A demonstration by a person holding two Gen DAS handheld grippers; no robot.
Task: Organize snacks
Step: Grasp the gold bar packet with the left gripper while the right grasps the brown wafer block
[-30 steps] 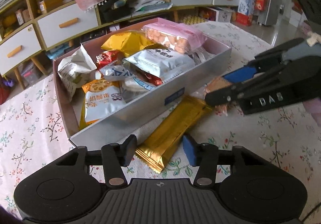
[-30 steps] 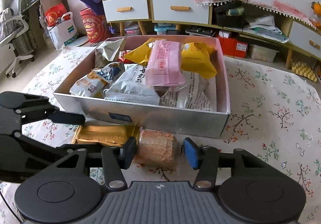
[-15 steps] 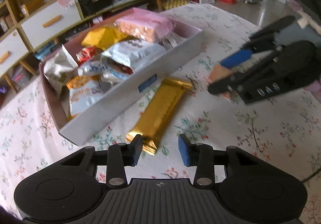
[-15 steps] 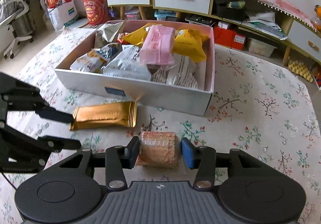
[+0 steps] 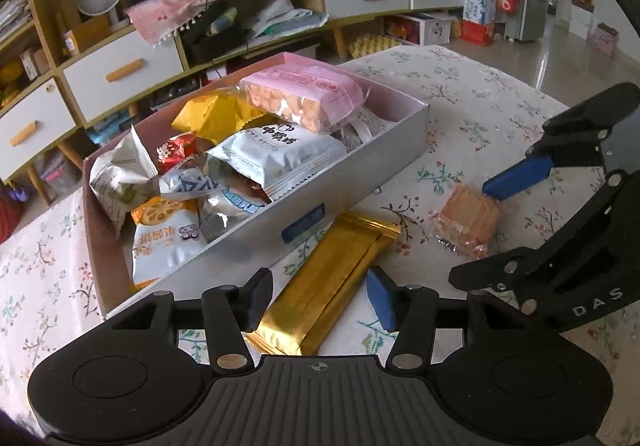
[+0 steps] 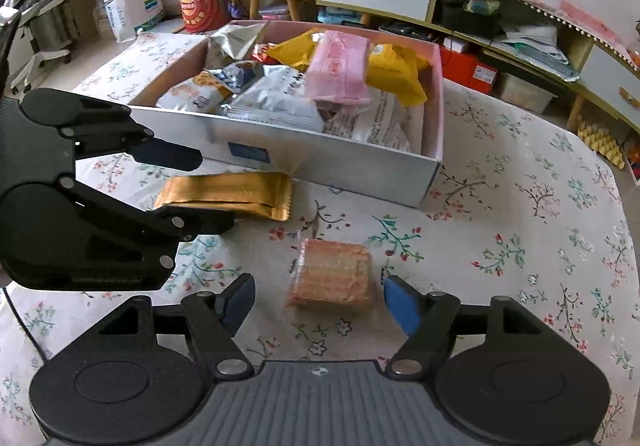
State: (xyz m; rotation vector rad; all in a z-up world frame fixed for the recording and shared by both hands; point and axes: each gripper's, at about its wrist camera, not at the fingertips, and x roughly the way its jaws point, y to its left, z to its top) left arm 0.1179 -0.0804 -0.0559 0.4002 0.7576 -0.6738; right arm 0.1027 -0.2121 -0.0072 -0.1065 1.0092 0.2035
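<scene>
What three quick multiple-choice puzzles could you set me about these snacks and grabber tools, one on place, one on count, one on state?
1. Where does the long gold foil packet lie?
A. inside the box
B. on the flowered cloth beside the box
C. on a drawer

2. How many snack packets lie outside the grey cardboard box?
A. two
B. four
C. none

3. What is the right gripper doing to the clear-wrapped orange cracker pack?
A. squeezing it
B. lifting it
C. straddling it with jaws opening, not touching

Answers: B, it rests on the cloth by the box wall; A, only the gold packet and cracker pack; C, gaps show beside both pads.
</scene>
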